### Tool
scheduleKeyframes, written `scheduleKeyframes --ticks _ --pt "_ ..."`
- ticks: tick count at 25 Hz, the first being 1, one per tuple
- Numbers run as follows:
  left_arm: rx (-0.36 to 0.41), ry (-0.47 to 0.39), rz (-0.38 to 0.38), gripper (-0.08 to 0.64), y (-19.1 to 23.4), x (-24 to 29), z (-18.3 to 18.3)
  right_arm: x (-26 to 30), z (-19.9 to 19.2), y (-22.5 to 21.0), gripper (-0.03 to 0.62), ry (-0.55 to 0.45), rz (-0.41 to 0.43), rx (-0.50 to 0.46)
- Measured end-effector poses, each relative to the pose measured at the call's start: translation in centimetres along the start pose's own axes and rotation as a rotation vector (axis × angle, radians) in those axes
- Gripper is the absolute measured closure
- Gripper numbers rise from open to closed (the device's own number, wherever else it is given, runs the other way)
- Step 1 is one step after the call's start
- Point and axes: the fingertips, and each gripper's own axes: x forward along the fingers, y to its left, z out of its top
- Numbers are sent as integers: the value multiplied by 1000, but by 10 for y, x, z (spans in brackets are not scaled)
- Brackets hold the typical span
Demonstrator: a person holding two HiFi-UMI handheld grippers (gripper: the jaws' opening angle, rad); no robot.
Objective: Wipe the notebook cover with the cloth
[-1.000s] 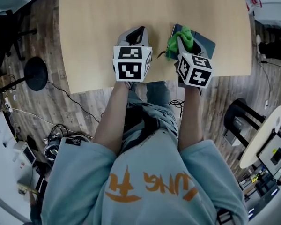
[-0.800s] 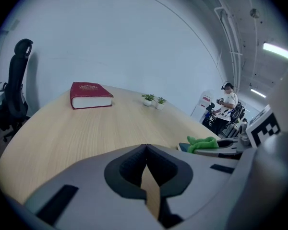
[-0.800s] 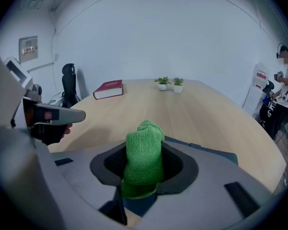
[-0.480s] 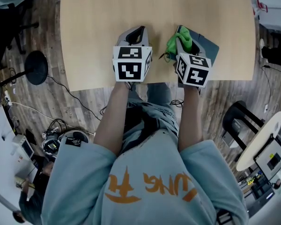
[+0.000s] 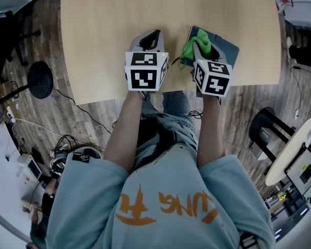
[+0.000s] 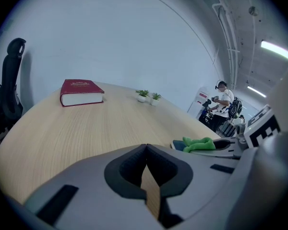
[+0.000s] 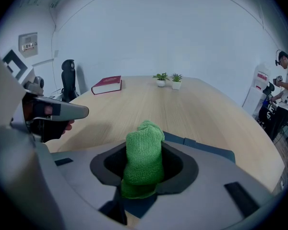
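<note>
A dark blue notebook [image 5: 227, 46] lies near the table's front edge at the right; its far edge [image 7: 201, 145] shows past the jaws in the right gripper view. My right gripper [image 5: 198, 44] is shut on a green cloth [image 5: 197, 43], which bulges up between the jaws [image 7: 144, 159] and rests over the notebook's left part. My left gripper [image 5: 151, 37] is shut with nothing in it, over bare wood left of the notebook. The left gripper view shows the cloth [image 6: 199, 143] on the notebook off to the right.
A red book [image 6: 81, 92] lies at the far side of the light wooden table [image 5: 109, 30], and two small potted plants [image 7: 167, 80] stand further back. The table's front edge runs just behind both grippers. A person [image 6: 224, 101] stands in the background.
The right gripper with the cloth has shifted slightly left and toward the near edge over the notebook. The left gripper has stayed put.
</note>
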Motion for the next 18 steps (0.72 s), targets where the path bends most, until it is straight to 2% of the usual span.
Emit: scheduleKeyframes --ticks 18 --pt "43 18 -44 541 -30 13 0 -13 -16 -39 456 1 -64 73"
